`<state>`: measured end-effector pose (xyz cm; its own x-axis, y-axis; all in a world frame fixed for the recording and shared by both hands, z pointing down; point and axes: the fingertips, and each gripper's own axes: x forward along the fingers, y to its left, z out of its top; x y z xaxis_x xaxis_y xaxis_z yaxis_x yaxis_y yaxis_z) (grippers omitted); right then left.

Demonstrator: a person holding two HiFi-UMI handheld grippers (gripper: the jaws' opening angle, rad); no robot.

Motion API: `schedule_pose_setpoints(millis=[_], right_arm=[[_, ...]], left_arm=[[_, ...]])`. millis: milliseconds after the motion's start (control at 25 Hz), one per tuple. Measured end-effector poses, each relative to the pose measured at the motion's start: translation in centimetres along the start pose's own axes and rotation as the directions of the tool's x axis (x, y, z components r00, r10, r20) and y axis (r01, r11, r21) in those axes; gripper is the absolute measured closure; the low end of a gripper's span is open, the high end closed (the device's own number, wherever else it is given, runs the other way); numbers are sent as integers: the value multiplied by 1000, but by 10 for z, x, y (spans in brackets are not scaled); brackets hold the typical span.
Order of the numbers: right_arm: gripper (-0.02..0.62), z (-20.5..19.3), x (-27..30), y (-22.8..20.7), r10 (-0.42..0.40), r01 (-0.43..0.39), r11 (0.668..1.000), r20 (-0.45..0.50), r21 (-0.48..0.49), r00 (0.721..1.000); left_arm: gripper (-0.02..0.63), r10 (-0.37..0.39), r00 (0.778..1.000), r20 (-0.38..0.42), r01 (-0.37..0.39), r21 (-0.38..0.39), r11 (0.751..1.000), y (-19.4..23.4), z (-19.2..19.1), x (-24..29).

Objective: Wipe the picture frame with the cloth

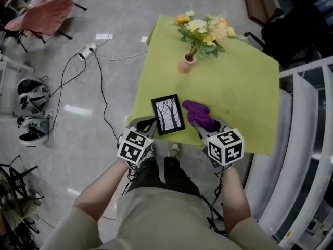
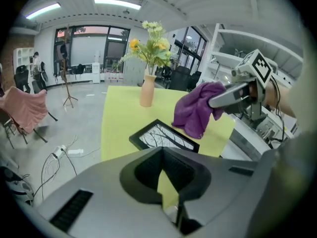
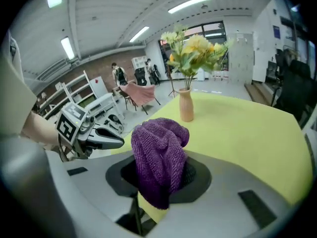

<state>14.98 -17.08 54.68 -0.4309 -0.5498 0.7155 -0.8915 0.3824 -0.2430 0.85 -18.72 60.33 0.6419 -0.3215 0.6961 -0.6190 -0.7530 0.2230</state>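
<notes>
A black picture frame (image 1: pixel 168 114) with a tree print lies flat near the front edge of the yellow-green table (image 1: pixel 234 92). In the left gripper view the frame (image 2: pixel 166 137) sits just beyond my jaws. A purple cloth (image 1: pixel 197 112) hangs bunched from my right gripper (image 1: pixel 207 125), which is shut on it just right of the frame. The cloth (image 3: pixel 158 155) fills the right gripper view and hides those jaws. My left gripper (image 1: pixel 150 123) is at the frame's left side, shut, with nothing in it.
A vase of flowers (image 1: pixel 187 62) stands toward the table's far side. Cables and a power strip (image 1: pixel 86 51) lie on the floor at left, beside a chair draped in pink (image 1: pixel 47 12). White shelving (image 1: pixel 307 139) runs along the right.
</notes>
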Motion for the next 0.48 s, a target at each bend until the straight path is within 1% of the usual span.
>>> schedule_pose_setpoints(millis=[120, 240, 360, 480], right_arm=[[491, 24, -20, 1, -4, 1, 1000, 87, 29, 996], [491, 50, -42, 1, -16, 9, 999, 168, 44, 986], [492, 76, -65, 5, -29, 18, 999, 246, 47, 969], [491, 103, -92, 14, -31, 24, 999, 323, 25, 946]], left_arm=[[598, 37, 998, 59, -37, -1, 999, 9, 28, -24], [598, 69, 991, 111, -70, 1, 998, 16, 57, -46], [598, 95, 982, 162, -100, 20, 995, 19, 86, -70], [598, 117, 966, 232, -131, 47, 990, 16, 119, -99]])
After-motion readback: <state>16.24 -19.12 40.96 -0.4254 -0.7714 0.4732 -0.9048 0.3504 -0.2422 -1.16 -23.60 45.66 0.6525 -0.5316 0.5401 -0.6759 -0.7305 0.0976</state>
